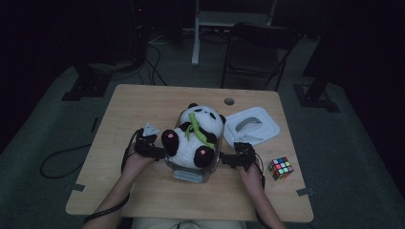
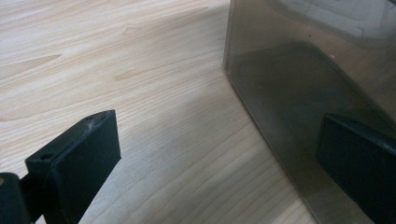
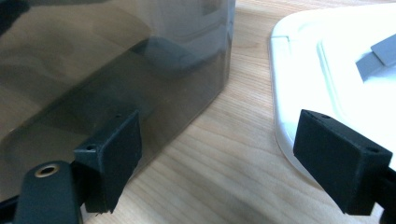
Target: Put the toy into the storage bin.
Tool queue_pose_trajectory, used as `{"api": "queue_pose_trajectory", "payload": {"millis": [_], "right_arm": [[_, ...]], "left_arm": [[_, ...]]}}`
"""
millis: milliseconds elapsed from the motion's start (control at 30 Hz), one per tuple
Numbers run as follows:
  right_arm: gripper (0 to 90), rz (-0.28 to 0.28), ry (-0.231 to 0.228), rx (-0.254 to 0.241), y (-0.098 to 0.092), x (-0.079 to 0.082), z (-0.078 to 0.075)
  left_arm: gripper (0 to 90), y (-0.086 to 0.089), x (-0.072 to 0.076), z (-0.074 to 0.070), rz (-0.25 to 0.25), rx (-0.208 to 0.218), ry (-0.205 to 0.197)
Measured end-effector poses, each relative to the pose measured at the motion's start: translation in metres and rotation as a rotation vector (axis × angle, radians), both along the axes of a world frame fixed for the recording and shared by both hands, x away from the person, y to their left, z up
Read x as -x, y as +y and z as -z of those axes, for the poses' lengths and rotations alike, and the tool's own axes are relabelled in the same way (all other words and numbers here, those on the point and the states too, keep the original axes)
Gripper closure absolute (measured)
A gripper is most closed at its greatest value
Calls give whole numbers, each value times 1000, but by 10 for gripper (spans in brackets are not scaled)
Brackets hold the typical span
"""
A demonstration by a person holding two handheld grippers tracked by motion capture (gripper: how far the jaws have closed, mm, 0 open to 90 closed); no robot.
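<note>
1. High view: clear container (image 1: 193, 171) at table (image 1: 143, 105) centre, plush panda (image 1: 196, 136) seated inside.
2. Left gripper (image 1: 152, 150), right gripper (image 1: 235, 158): jaws spread, flanking container walls, nothing pinched.
3. Step judged: bracing container; squeeze or lift required next.

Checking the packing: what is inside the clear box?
A plush panda sits in the clear box, bulging above its rim. Anything beneath the panda is hidden.
</note>
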State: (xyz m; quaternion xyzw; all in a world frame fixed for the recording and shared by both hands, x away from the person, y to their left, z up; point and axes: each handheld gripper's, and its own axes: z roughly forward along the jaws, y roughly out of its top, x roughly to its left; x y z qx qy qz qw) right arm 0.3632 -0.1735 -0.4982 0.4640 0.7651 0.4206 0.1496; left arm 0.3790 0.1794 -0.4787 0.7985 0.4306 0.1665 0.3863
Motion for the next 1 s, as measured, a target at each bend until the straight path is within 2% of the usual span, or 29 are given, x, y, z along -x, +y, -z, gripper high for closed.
{"api": "queue_pose_trajectory", "payload": {"millis": [167, 400, 567, 767, 1000], "right_arm": [[150, -20, 10, -10, 0, -7, 1], [150, -10, 21, -18, -4, -11, 0], [137, -8, 21, -41, -8, -8, -4], [137, 0, -15, -21, -9, -1, -19], [137, 9, -60, -38, -17, 8, -44]], "left_arm": [[12, 2, 3, 0, -9, 6, 9], [12, -1, 6, -1, 28, 15, 30], [11, 0, 8, -3, 45, 6, 11], [12, 11, 11, -16, 43, -15, -21], [12, 22, 16, -39, 48, 5, -61]]}}
